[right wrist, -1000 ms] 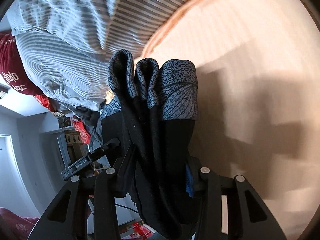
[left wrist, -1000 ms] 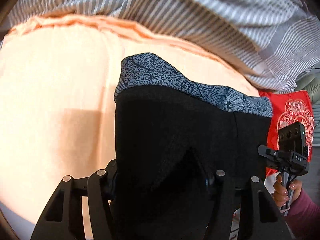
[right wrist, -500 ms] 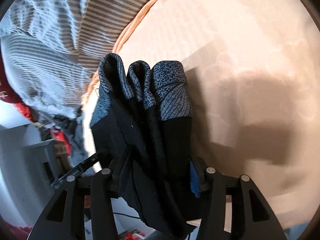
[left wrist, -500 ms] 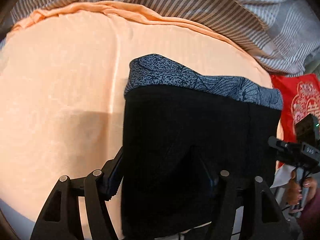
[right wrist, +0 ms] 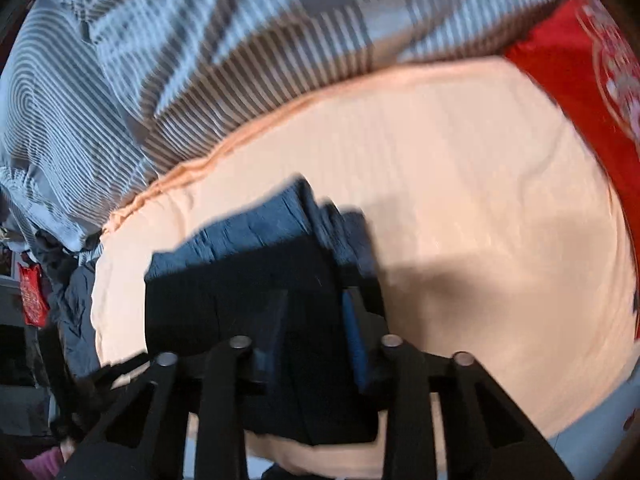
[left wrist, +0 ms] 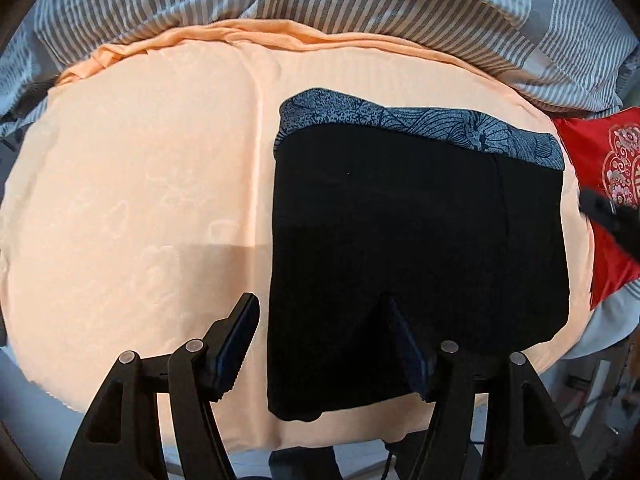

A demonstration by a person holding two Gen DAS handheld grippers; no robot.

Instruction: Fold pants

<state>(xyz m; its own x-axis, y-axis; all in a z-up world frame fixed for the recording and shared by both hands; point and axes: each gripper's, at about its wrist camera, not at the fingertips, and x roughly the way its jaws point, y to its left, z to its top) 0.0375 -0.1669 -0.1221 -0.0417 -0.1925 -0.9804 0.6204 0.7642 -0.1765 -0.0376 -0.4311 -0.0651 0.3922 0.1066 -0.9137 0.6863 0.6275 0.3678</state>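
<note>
The black pants (left wrist: pixel 416 248) with a blue-grey patterned waistband (left wrist: pixel 420 128) lie folded into a flat rectangle on the peach sheet (left wrist: pixel 140 200). My left gripper (left wrist: pixel 320 316) is open above the fold's near left edge, its left finger (left wrist: pixel 236 340) off the cloth. In the blurred right wrist view the pants (right wrist: pixel 248 292) sit between the fingers of my right gripper (right wrist: pixel 316 316). Its jaws are close together around the folded stack's edge. The right gripper shows as a dark blur in the left wrist view (left wrist: pixel 608 216).
A grey-and-white striped duvet (left wrist: pixel 360 0) is bunched along the far side of the sheet. A red embroidered cushion (left wrist: pixel 608 184) lies at the right. The bed's near edge (left wrist: pixel 240 452) runs just below my left gripper.
The pants went from hanging in both grippers to lying flat on the sheet. My left gripper has opened and let go. The right gripper has swung round and lowered with the cloth.
</note>
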